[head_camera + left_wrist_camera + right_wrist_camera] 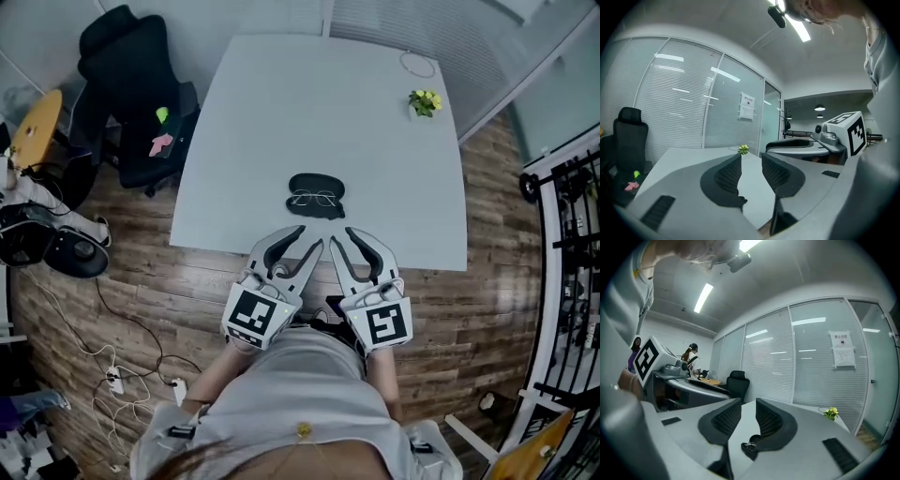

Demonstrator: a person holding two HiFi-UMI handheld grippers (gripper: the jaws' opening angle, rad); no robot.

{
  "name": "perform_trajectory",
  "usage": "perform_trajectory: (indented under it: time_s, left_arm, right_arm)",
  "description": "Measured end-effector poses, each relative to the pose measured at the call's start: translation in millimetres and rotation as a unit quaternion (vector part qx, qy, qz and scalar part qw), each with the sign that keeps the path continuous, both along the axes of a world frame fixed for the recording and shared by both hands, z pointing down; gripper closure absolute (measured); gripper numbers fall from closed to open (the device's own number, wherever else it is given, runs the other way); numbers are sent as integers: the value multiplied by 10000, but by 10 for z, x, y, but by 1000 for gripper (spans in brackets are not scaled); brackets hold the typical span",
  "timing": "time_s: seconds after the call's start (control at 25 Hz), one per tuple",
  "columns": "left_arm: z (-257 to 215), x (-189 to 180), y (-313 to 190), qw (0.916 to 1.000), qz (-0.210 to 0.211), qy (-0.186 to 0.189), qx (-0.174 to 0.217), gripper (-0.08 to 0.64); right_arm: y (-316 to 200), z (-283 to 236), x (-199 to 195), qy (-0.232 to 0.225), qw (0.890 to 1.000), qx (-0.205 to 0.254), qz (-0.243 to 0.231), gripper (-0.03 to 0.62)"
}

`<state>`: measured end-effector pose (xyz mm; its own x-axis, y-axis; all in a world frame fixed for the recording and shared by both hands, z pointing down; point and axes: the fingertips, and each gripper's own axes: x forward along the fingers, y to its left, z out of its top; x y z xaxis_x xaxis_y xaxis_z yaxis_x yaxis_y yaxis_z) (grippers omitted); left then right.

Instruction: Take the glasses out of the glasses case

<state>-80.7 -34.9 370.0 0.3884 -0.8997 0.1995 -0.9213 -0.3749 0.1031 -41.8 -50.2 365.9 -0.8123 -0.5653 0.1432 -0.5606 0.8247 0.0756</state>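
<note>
Left gripper (307, 238) and right gripper (341, 238) both spread, empty, lower centre; a pinch on the thin glasses (312, 199) could slip or drag the open glasses case (316, 182).

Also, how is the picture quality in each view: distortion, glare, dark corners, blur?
Head view: even light, no hard shadow on the table, glasses and case small but clear. Left gripper view: strong fisheye, black corners, the ceiling lamp glares at the top. Right gripper view: same fisheye and black corners; the glass wall mirrors light strips.
</note>
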Motion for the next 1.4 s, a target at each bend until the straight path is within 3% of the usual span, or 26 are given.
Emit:
perform_trajectory:
  time_s: [0.52,0.88,1.4]
  left_arm:
    - [73,-365,-513,9973,734,-6,-6,408]
    - [211,-475,-660,9915,1280,-221,-74,410]
    - [355,-431,-927,9883,1473,-313,-231,416]
  right_arm:
    - [-411,109,-375,172,9982,-38,575,488]
    - [-497,249,-462,268,9938,-161,1066,488]
    - [-720,402,-438,358,9918,-298,1193,488]
